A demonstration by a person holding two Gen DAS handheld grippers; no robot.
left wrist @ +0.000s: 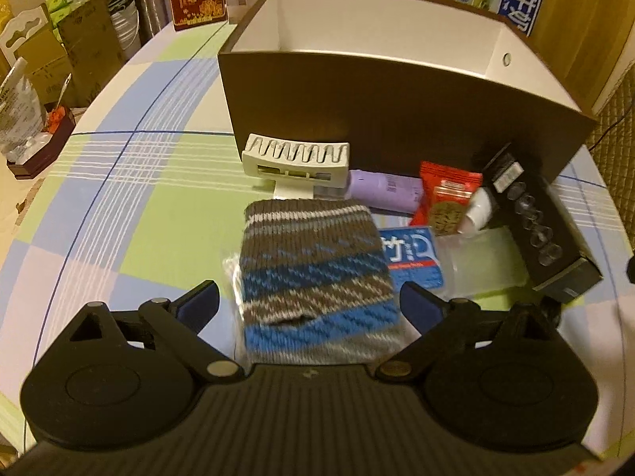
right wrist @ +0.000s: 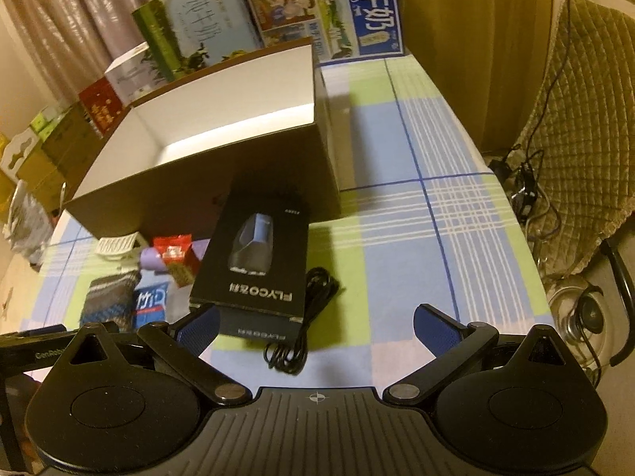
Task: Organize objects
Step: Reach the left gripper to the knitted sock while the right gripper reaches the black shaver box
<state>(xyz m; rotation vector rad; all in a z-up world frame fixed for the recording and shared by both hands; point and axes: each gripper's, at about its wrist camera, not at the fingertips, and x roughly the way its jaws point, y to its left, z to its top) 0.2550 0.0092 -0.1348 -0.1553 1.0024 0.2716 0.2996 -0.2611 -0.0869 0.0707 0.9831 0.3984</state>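
A grey, blue and white knitted piece (left wrist: 313, 277) in a clear bag lies between the spread fingers of my left gripper (left wrist: 309, 303), which is open and not touching it. Behind it stands a big dark box (left wrist: 397, 119) with a white inside, its top open. In front of the box lie a white slotted holder (left wrist: 295, 160), a purple tube (left wrist: 383, 190), a red packet (left wrist: 444, 202), a blue pack (left wrist: 414, 258) and a black FLYCO box (right wrist: 254, 261). My right gripper (right wrist: 315, 323) is open above a coiled black cable (right wrist: 305, 317), beside the FLYCO box.
The checked tablecloth (right wrist: 416, 246) has bare room to the right of the big box (right wrist: 206, 150). Milk cartons (right wrist: 317, 12) stand behind it. A padded chair (right wrist: 579, 127) and a glass kettle (right wrist: 583, 313) are off the table's right edge. Cardboard boxes (left wrist: 59, 59) stand at the left.
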